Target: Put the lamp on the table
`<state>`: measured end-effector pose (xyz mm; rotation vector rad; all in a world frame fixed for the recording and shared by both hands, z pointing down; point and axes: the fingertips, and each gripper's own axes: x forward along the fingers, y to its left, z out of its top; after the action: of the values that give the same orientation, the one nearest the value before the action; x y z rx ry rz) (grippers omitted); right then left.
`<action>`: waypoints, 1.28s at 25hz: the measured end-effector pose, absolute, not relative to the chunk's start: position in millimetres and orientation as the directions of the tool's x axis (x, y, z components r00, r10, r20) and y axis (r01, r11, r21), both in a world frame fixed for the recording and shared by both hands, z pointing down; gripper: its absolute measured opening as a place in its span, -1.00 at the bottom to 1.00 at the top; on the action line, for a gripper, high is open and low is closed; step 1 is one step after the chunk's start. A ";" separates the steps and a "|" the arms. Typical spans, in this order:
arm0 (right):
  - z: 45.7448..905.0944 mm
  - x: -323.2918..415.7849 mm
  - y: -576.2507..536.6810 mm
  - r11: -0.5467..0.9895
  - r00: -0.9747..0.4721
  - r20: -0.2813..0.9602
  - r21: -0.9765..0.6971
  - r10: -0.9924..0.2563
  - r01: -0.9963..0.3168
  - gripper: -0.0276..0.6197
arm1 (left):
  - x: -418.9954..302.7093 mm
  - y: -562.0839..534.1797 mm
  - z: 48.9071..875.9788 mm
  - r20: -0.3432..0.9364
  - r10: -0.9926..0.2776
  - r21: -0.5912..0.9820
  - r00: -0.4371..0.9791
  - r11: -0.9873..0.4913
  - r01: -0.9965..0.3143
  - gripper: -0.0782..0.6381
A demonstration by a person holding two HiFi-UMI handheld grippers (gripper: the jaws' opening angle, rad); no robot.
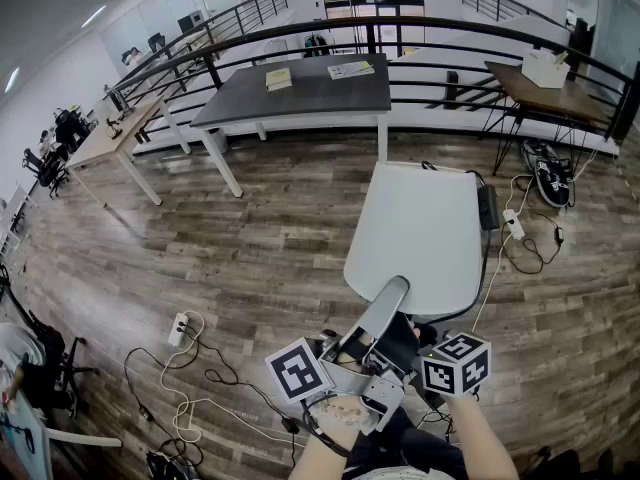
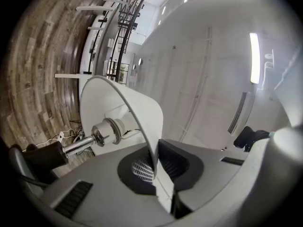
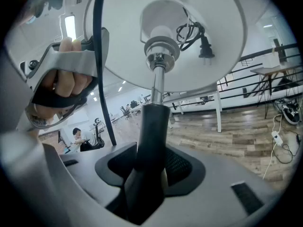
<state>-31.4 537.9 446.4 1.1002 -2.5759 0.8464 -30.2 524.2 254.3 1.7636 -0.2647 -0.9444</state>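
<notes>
Our left tool [image 2: 158, 174] is clamped shut on the lamp [image 2: 106, 129], with the thin rim of its white shade [image 2: 137, 103] running straight down between the pads. Our right tool [image 3: 147, 169] grips the same lamp by its black stem [image 3: 150, 126], the jaws standing wide around that thick sleeve and pressing on it. Above the sleeve a chrome rod [image 3: 157, 82] rises to a ringed socket [image 3: 161, 46] inside the shade, and a black cord with its plug [image 3: 204, 48] is bunched beside the socket. The shade is a broad, plain white cone, smooth inside and out. In the head view we hold the lamp in the air over the wooden floor [image 1: 250, 238], close in front of us and well apart from every worktop. We count one lamp, two tools and three worktops. A dark grey worktop [image 1: 310, 98] carries two flat things that look like books [image 1: 278, 78], a pale wooden worktop [image 1: 110, 133] stands at the left, and a brown worktop [image 1: 550, 93] at the right bears a white box [image 1: 545, 66]
</notes>
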 end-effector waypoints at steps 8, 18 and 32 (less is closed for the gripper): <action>448.5 -28.3 536.9 0.559 -0.701 0.398 -0.424 -0.591 -0.712 -0.34 | -27.0 523.6 256.3 -0.468 -0.590 0.876 0.658 -0.409 0.256 -0.73; 449.4 -15.9 528.3 0.580 -0.719 0.380 -0.425 -0.582 -0.694 -0.34 | -12.2 516.1 256.4 -0.478 -0.595 0.869 0.646 -0.425 0.252 -0.73; 454.8 3.0 524.8 0.627 -0.758 0.368 -0.427 -0.538 -0.652 -0.34 | 6.5 515.4 262.6 -0.480 -0.632 0.868 0.608 -0.446 0.221 -0.73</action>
<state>3.0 524.8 454.8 0.9794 -2.6443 0.8150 6.5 515.4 262.6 1.7814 -0.3354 -1.0127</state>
